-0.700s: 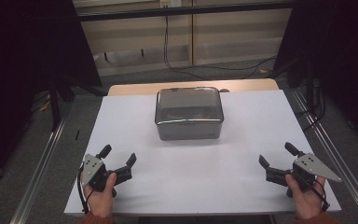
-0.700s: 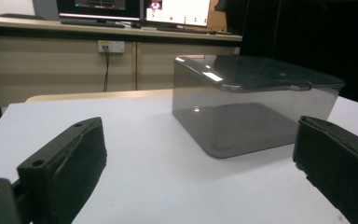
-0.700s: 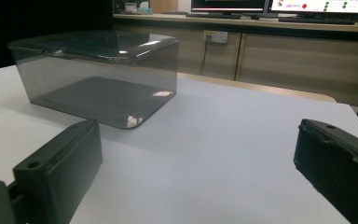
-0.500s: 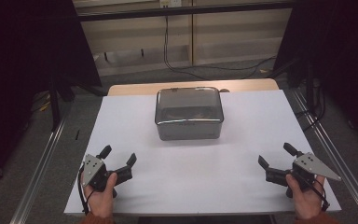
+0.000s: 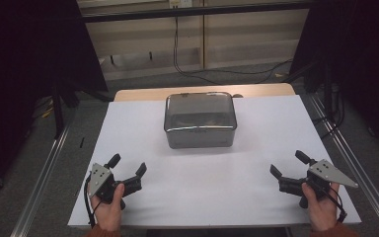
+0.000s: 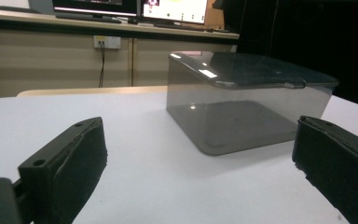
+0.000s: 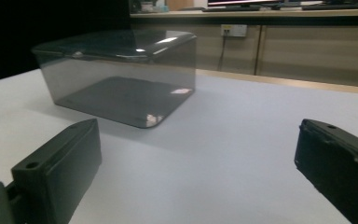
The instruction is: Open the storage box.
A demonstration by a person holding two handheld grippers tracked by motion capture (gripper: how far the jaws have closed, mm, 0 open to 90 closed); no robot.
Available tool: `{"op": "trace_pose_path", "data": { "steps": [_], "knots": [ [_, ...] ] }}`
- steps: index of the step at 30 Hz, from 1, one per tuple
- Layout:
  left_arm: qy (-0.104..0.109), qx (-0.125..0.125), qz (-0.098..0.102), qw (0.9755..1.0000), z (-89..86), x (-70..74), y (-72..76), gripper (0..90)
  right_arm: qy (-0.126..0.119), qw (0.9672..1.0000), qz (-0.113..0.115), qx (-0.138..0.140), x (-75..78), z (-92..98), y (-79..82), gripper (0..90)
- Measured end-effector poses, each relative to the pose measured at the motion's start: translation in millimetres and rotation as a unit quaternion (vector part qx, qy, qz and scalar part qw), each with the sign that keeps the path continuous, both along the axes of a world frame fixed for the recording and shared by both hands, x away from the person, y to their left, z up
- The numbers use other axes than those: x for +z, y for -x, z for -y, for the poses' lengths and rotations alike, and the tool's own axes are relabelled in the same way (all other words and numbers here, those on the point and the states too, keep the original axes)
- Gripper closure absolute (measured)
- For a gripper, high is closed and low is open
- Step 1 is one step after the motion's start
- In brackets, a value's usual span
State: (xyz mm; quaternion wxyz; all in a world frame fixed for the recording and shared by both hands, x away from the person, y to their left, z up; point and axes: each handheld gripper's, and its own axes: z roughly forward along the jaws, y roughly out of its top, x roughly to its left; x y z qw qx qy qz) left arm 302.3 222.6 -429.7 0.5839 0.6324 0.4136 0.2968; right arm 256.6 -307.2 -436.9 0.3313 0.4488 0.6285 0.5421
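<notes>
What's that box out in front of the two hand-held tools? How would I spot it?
Start with the white sheet that covers the table. Toward its far edge, midway across, sits a smoky see-through plastic box with rounded corners and its lid on. Nothing else stands on the sheet near it.

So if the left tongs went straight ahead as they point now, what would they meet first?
Probably the smoky lidded box: it sits ahead of the open left tongs, somewhat right of centre, with bare white tabletop between. Depth is unclear; they might only clip its near corner.
</notes>
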Motion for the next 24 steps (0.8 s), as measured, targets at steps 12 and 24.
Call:
{"op": "trace_pose_path", "data": {
  "steps": [12, 24],
  "knots": [
    [-0.003, -0.01, 0.001, 0.9999, 2.5, 0.6, 4.3, 3.0, -0.007, 0.9995, 0.008, 0.03, 5.7, -16.6, -3.8, 1.0],
    [-0.008, -0.012, -0.004, 0.9999, 3.0, -0.4, 3.8, 3.0, 0.003, 0.998, 0.008, 0.062, 8.3, -44.8, -20.3, 0.7]
  ]
}}
